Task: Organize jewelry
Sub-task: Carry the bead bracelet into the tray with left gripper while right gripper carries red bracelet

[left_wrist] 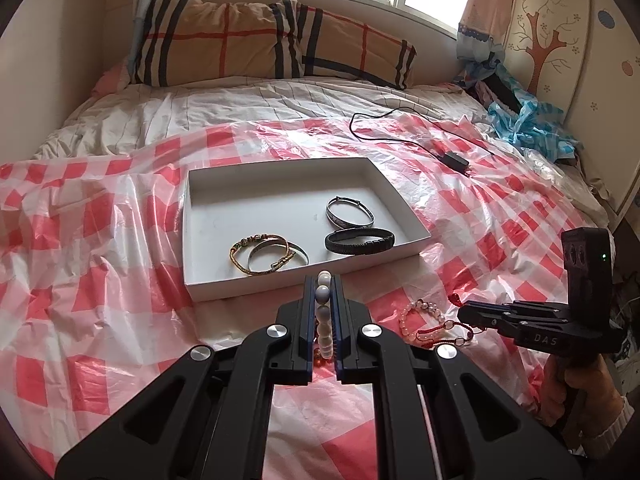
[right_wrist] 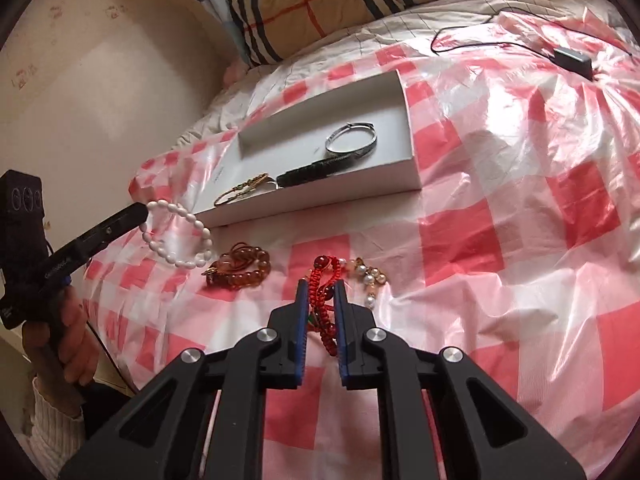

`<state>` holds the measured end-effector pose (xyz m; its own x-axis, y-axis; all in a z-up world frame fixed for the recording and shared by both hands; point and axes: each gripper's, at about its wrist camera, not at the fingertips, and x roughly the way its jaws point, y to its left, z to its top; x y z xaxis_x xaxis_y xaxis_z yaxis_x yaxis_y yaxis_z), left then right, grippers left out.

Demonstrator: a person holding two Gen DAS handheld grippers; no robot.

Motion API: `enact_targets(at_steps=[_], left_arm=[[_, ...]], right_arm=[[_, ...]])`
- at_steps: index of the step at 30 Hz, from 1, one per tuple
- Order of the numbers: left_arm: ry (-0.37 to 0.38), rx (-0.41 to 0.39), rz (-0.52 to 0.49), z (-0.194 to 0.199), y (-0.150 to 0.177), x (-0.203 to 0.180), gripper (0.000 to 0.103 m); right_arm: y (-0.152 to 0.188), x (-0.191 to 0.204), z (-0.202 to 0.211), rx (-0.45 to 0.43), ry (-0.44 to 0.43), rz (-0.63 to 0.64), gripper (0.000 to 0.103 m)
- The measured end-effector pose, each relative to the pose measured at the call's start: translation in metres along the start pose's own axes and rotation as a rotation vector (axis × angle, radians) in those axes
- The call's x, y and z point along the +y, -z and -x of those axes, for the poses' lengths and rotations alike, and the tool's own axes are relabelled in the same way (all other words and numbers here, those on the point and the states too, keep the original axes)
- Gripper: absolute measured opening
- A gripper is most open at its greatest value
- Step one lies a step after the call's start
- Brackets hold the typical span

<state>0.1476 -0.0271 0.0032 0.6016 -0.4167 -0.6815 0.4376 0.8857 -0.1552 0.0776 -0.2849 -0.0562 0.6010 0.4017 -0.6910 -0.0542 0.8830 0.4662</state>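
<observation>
While white bead bracelet [right_wrist: 178, 236] hangs pinched in left hand-held gripper [left_wrist: 323, 280] — red cord bracelet [right_wrist: 322, 300] between right's

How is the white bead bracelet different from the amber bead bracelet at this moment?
The white bead bracelet hangs in the air, pinched by the left tongs; the amber bead bracelet lies on the checked plastic sheet. The white one forms an open ring; the amber one is bunched up. Both are outside the white tray.

Home bedroom: bed [left_wrist: 132, 120], pillow [left_wrist: 224, 40].
</observation>
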Motion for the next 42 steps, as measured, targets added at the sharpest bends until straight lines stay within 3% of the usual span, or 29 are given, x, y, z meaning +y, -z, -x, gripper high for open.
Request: enact_targets(at_steps=[6,12,15,25,42], left_arm=[[0.013,-0.017,0.016,0.003,-0.001,0.001,0.007],[0.009,-0.046,0.027,0.007,-0.003,0.001,0.007],[-0.030,-0.061,0.014,0.009,-0.004,-0.002,0.007],[-0.116,-0.116,0.001,0.012,-0.007,-0.005,0.007],[-0.142,-0.185,0.003,0.000,-0.017,-0.011,0.007]], right_arm=[[-0.001,-0.002,0.011,-0.052,-0.043,-0.037,0.013],[-0.009,0.030,0.032,-0.178,-0.084,0.016,0.013],[-0.007,0.047,0.032,-0.217,-0.065,0.056,0.013],[0.005,0.078,0.019,-0.245,0.006,0.162,0.013],[-0.020,0.086,0.003,-0.287,0.032,0.200,0.013]])
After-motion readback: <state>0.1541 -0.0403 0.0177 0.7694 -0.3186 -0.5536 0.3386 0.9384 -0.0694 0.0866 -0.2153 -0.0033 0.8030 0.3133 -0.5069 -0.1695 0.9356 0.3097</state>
